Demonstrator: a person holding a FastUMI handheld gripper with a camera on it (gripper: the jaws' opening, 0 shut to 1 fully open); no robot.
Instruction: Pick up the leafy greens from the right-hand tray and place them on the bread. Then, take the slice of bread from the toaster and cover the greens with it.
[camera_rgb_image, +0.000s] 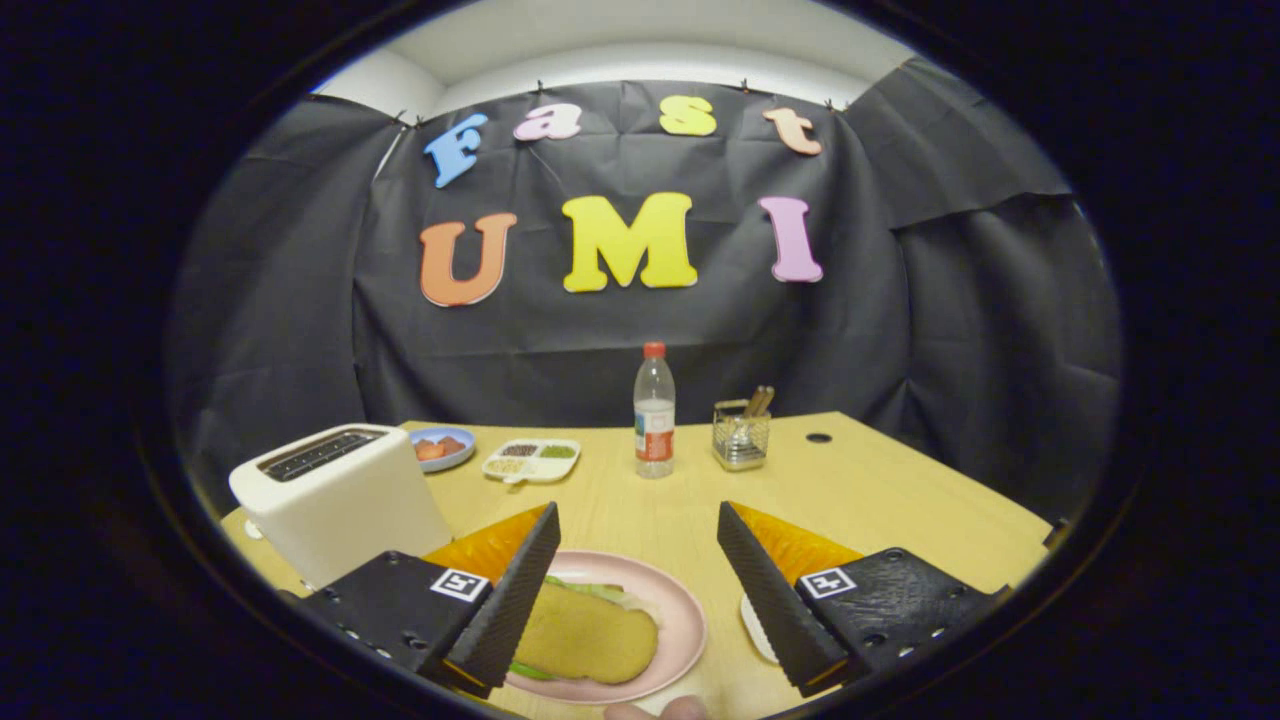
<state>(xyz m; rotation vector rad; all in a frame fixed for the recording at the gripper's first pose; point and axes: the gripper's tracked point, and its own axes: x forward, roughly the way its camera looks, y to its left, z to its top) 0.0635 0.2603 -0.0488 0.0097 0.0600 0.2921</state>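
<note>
The wooden bench (880, 480) carries a white toaster (340, 500), a pink plate (680, 620) beside it, a small blue dish (442, 447), a divided white tray (532, 460), a water bottle (654, 412) and a wire basket (741, 437) near the far edge.

The hand-held gripper (640, 590) hangs over the plate with its fingers spread apart.

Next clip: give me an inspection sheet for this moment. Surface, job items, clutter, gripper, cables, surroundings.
Surface: light wooden table with a round hole near its far edge.
Job's things: pink plate between the fingers carries a bread slice lying over leafy greens, green showing at its edges. White toaster stands beyond the left finger; its slots' contents cannot be told.
Clutter: water bottle, wire utensil holder, divided tray, blue dish with reddish food, white object partly hidden by the right finger.
Gripper: gripper open, holding nothing, fingers either side of the plate.
Cables: nothing seen.
Surroundings: black cloth booth wall.
</note>
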